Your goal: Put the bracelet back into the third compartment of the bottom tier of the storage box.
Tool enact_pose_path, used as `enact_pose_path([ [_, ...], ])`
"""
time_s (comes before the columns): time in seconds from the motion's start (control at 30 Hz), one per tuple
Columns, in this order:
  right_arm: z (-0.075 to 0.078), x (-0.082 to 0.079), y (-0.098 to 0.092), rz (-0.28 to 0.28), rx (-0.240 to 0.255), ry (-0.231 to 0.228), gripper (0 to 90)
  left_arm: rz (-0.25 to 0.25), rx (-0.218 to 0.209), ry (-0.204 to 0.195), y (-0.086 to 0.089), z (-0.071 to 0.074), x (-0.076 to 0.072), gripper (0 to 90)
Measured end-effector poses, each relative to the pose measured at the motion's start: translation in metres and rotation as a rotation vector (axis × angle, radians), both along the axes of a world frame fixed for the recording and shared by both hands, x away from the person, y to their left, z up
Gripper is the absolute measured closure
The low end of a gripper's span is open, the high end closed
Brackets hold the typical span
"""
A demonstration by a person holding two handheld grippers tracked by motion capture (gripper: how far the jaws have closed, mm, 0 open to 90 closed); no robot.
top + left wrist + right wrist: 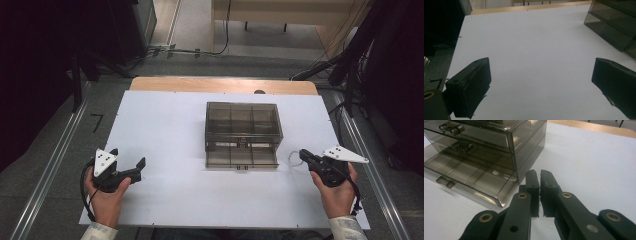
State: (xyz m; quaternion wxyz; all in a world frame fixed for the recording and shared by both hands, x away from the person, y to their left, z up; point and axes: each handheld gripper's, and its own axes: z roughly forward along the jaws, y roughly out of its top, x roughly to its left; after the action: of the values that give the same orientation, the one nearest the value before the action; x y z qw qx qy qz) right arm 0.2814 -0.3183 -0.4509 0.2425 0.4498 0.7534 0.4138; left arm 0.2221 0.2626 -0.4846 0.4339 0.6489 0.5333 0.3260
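Drawer box (243,134) contents staying murky behind smoked plastic at frame centre — left gripper (129,167) gaping empty, right gripper (304,156) sitting clenched on nothing.

1 drawer box (243,131), 3 drawers, probably; 1 pulled out. 2 grippers: left (128,161), right (303,154). 1 table (165,130).
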Motion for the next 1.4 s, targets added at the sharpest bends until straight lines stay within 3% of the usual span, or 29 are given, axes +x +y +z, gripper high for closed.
enact_pose_path([
  [1.4,0.01,0.004,0.018,0.042,0.026,-0.034,83.7,0.0,0.001,0.001,0.0,0.0,0.0,2.7],
])
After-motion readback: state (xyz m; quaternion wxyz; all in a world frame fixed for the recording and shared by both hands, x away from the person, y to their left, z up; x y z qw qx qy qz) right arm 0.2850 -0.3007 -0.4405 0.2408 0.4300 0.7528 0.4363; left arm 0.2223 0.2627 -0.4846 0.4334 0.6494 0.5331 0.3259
